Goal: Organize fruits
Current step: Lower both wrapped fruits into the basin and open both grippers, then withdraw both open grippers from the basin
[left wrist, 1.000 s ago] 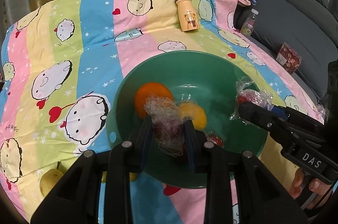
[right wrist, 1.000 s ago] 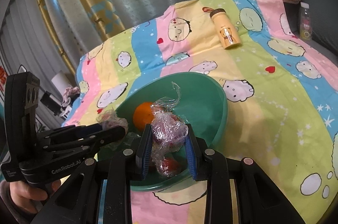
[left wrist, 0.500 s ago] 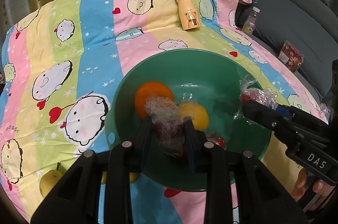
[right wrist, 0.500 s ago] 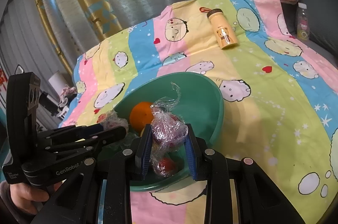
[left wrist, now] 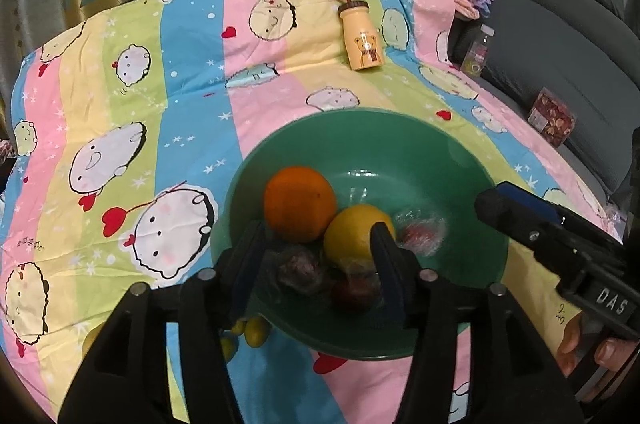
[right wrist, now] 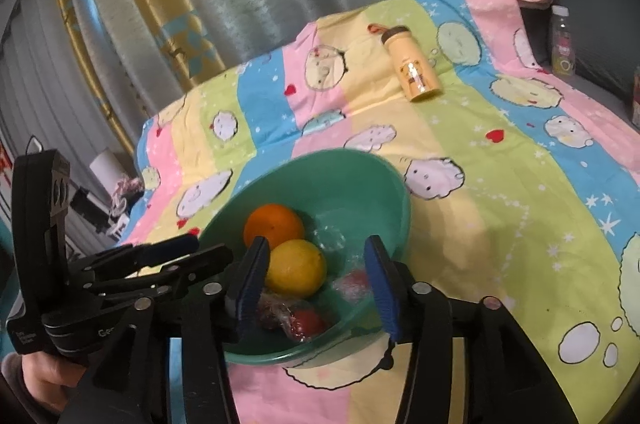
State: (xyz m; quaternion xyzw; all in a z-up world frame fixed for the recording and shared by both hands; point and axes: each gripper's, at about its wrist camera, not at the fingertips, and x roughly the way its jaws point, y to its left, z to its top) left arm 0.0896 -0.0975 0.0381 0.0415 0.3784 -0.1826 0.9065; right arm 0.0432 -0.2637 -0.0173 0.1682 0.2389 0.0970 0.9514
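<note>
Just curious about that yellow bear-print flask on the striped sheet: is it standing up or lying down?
Lying down. The yellow bear-print flask rests on its side on the striped cartoon sheet, brown cap pointing away.

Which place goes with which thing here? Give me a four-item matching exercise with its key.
Things:
1. orange
2. yellow bottle
3. left gripper
4. clear bottle

Places or states:
A. lying on its side on the striped sheet, beyond the bowl
B. standing off the sheet, at its far right edge
C. in the green bowl, touching the yellow fruit
D. open over the bowl's near rim, jaws just opened, nothing pressed between them

Pairs: 1-C, 2-A, 3-D, 4-B
</note>
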